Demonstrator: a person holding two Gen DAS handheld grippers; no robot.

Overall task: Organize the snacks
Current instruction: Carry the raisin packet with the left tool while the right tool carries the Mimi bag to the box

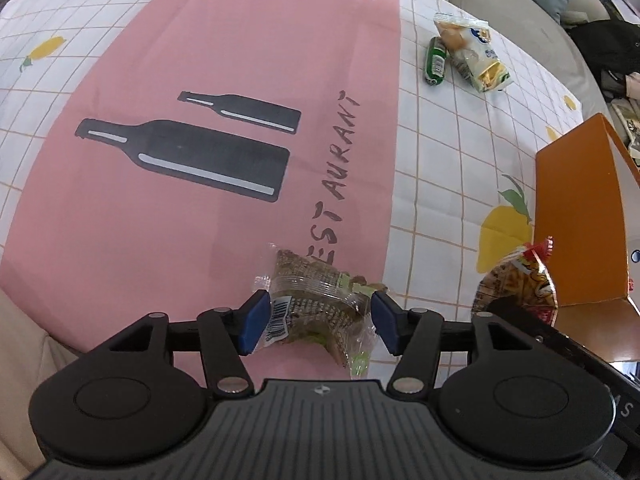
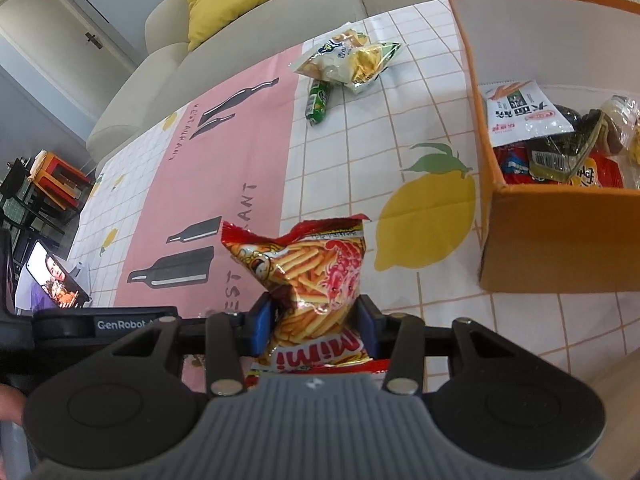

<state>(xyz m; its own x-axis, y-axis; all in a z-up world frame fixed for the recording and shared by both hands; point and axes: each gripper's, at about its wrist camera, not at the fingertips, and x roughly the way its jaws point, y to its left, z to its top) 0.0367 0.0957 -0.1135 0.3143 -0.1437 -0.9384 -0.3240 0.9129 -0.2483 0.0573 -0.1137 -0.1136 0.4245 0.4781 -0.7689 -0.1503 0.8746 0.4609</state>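
The left claw (image 1: pixel 316 322) stands wide open, pointing steeply down at the table (image 1: pixel 440 168). A crumpled clear-plastic snack packet with green-brown contents (image 1: pixel 316 300) lies between its blue pads (image 1: pixel 256 322) on the near edge of the pink printed cloth (image 1: pixel 240 60). The left pad is against the barcode end; the right pad appears just clear of the wrapper. Judgement: the pads are not pressing on the packet.

The right claw (image 2: pixel 316 328) is part-closed on a red foil bag of stick-shaped crisps (image 2: pixel 308 280). Its pads pinch the bag at its middle; the crimped top stands up and away from the claw.

The open orange cardboard box (image 2: pixel 556 232) stands to the right of both claws, already holding several packets. It lies nearer the right claw than the left. The clear packet's long axis runs roughly across the left claw, from pad to pad.

At the far side of the table, well apart from both claws, lie two pale yellow-green crisp bags (image 2: pixel 352 60) touching a green tube-shaped packet (image 2: pixel 318 102).

Judgement: the coming move carries the red bag rightward over the box wall.
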